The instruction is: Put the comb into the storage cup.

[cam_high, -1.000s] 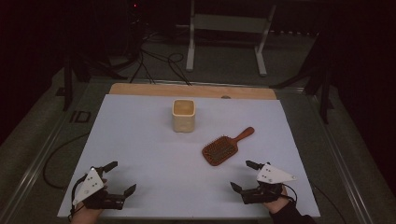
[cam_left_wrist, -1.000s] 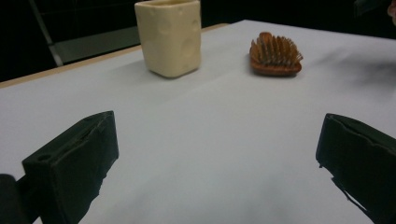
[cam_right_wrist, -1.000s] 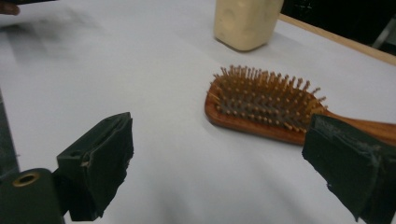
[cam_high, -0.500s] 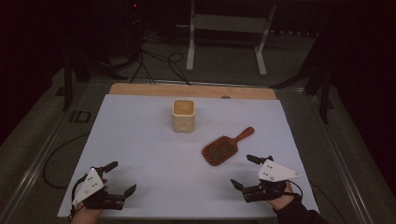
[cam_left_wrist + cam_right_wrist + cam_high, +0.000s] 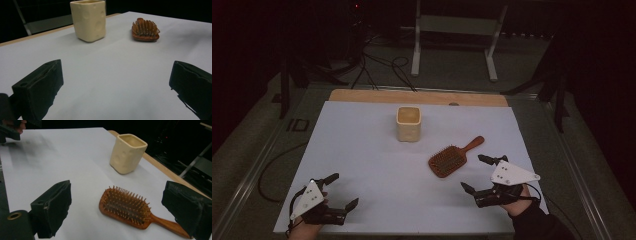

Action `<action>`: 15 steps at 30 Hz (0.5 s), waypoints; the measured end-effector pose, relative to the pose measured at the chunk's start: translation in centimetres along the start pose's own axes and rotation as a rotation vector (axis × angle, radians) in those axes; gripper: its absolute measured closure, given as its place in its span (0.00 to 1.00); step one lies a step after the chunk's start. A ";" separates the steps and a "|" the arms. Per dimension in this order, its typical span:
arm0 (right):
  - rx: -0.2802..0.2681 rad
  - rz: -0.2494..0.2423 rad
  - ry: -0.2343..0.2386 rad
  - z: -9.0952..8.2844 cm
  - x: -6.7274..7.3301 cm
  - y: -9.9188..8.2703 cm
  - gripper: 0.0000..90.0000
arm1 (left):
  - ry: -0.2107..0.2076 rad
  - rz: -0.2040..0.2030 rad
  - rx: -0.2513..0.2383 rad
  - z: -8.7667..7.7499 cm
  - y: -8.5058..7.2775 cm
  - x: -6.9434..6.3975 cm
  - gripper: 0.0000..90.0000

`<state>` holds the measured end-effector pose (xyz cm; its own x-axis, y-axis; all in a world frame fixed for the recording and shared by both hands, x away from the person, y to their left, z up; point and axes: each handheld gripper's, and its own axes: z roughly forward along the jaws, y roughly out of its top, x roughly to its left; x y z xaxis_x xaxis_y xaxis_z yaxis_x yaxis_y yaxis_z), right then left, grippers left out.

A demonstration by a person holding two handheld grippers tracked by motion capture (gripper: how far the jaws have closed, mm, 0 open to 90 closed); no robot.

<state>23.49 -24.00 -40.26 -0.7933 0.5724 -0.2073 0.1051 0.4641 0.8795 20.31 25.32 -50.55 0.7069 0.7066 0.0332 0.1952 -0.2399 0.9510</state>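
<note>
Right gripper view: one wooden paddle hairbrush (image 5: 127, 207), bristles up, flat on white table (image 5: 62, 157) between widely spread jaws of right gripper (image 5: 477, 173), untouched, path clear; one cream square cup (image 5: 128, 153) upright beyond; left gripper (image 5: 343, 189) likewise gaping, well apart.

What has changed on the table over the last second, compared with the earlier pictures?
The right gripper has moved forward and slightly to the right, closing in on the hairbrush with its jaws open; it has not touched it. Nothing was gripped or released. The left gripper stayed open at the near left edge, and the hairbrush and the cream cup kept their places on the white table.
</note>
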 end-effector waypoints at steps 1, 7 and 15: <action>-0.006 -0.002 -0.005 0.1 -0.3 0.2 0.10 | 0.000 -0.002 -0.004 0.0 0.0 0.0 0.00; -0.019 0.002 -0.007 0.3 -1.6 1.0 0.10 | -0.006 0.001 -0.008 0.0 0.0 -0.1 0.00; -0.035 0.002 -0.025 0.4 -3.5 2.1 0.10 | -0.003 0.003 -0.009 -0.1 0.0 -0.1 0.00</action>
<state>26.75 -24.76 -37.90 -0.7777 0.5903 -0.2159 0.0852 0.4393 0.8943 20.23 25.29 -50.49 0.7096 0.7037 0.0350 0.1873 -0.2363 0.9535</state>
